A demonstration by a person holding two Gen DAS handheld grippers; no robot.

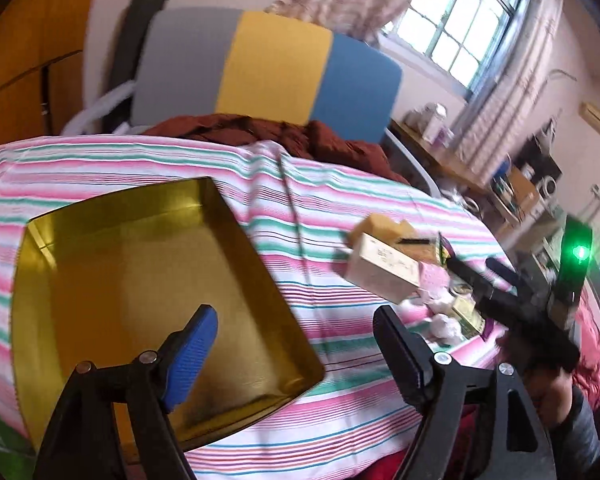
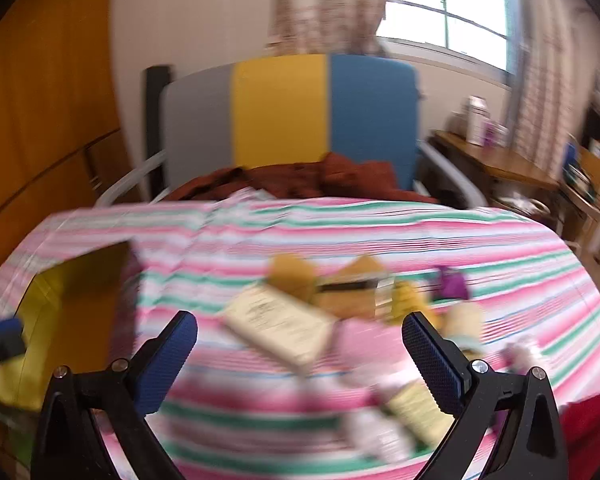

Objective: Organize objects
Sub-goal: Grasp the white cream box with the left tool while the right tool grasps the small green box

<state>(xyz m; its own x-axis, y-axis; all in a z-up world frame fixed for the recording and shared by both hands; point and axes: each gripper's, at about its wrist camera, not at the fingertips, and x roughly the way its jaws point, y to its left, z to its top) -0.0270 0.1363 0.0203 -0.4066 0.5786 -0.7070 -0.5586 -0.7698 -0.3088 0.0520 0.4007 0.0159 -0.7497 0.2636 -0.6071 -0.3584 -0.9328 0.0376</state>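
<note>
Both grippers have their fingers spread wide, holding nothing. The left gripper (image 1: 296, 344) hovers over the gold tray (image 1: 52, 264) at lower left; the right gripper (image 2: 300, 356) faces the blurred pile of boxes (image 2: 284, 328) at centre. A hurried grab could scatter the pile across the striped cloth (image 2: 380, 224).

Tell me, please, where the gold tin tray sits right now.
In the left wrist view, the gold tin tray lies on the striped cloth, left of the pile of small boxes.
</note>
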